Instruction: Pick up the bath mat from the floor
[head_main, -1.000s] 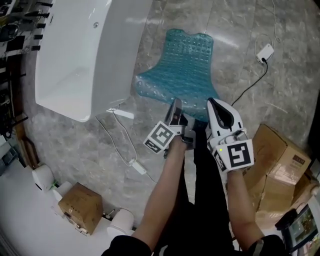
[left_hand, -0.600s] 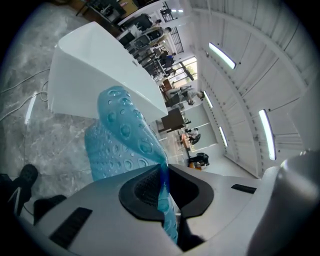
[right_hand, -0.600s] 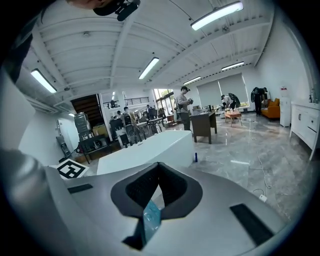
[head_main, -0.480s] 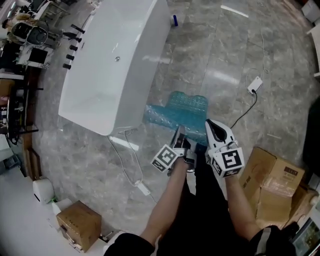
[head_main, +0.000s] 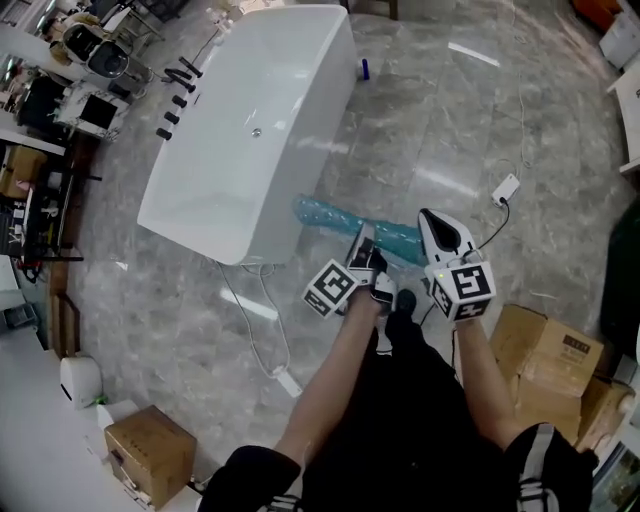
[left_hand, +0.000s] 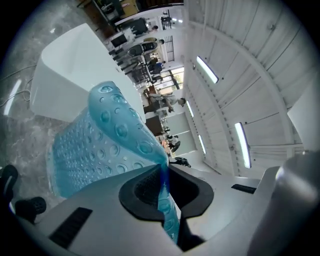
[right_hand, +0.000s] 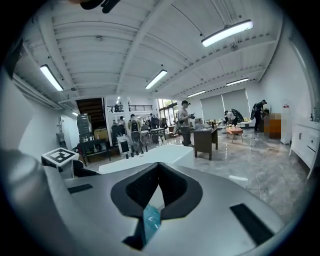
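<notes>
Bath mat (head_main: 338, 219) hangs from your two claws above the floor (head_main: 470, 120), just beside the white bathtub (head_main: 250, 130). Your left claw (head_main: 362, 241) is clamped tight on one edge, the dimpled sheet draping away from it. Your right claw (head_main: 433, 222) pinches another bit of the same edge.

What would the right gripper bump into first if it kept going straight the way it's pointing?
Probably the white bathtub, which sits just beyond the right gripper that pinches the blue mat; depth is hard to judge.
</notes>
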